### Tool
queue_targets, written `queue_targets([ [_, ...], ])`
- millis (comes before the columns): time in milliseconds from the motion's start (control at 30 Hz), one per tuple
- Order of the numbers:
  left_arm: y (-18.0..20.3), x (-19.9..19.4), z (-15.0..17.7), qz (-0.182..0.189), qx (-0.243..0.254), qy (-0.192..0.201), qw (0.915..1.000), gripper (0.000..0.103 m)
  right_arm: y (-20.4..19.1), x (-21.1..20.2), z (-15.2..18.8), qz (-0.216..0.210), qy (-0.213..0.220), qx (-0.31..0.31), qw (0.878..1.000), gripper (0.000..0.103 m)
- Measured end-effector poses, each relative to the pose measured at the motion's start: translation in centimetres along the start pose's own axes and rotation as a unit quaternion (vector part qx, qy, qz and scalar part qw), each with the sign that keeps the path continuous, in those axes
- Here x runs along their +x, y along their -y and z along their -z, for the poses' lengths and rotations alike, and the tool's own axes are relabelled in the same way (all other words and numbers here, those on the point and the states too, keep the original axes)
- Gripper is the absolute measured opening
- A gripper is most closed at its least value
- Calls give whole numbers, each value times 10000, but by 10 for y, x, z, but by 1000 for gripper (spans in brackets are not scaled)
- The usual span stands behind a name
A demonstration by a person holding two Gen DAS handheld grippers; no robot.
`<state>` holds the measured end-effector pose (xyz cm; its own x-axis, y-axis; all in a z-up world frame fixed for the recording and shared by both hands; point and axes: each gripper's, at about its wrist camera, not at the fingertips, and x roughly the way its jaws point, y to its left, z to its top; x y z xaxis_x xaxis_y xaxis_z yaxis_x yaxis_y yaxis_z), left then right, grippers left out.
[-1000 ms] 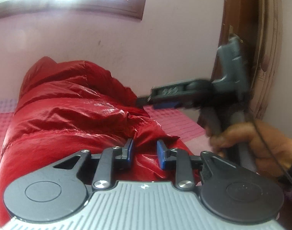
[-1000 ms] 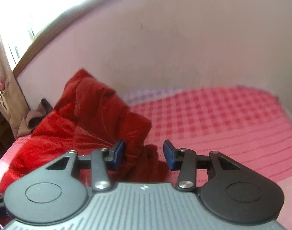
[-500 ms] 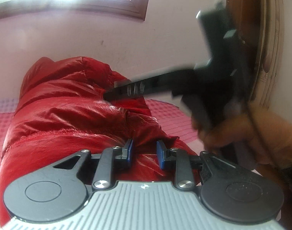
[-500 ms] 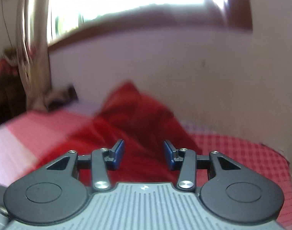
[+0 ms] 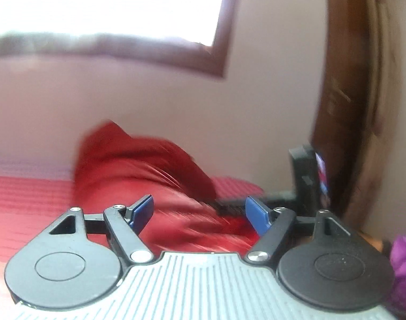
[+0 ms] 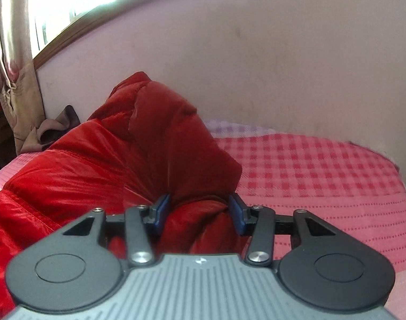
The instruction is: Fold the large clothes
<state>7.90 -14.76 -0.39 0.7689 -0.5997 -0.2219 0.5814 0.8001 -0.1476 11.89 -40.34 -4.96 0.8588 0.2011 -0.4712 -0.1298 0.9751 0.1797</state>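
Note:
A large shiny red puffer jacket lies bunched on a pink checked bed. In the right wrist view my right gripper is open, its blue pads on either side of a bunched fold of the jacket. In the blurred left wrist view my left gripper is wide open and empty, pulled back from the jacket. The right gripper's body shows at that view's right, low over the jacket's edge.
A pale pink wall runs behind the bed, with a wooden-framed window above. A brown wooden frame stands at the right. A curtain and a dark cloth are at the bed's far left corner.
My left gripper has opened wide and drawn back from the jacket. My right gripper has swung down from mid-air to the jacket's edge, pads now around a fold.

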Motion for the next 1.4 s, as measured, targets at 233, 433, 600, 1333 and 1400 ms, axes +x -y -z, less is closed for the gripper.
queue_targets([
  [233, -52, 25, 7, -387, -441, -655, 9961, 47, 2, -3, 8, 38, 154, 147, 9998, 47],
  [433, -38, 29, 17, -650, 94, -553, 9963, 55, 0, -15, 3, 127, 302, 181, 9993, 48],
  [600, -34, 34, 18, -650, 55, -558, 9963, 57, -11, -53, 11, 113, 633, 0, 9979, 48],
  [1333, 39, 27, 50, 440, 735, -697, 9939, 15, 7, -67, 32, -99, 571, 625, 9964, 45],
  [1400, 42, 32, 51, 476, 793, -738, 9930, 15, 0, -68, 7, -17, 717, 298, 9970, 45],
])
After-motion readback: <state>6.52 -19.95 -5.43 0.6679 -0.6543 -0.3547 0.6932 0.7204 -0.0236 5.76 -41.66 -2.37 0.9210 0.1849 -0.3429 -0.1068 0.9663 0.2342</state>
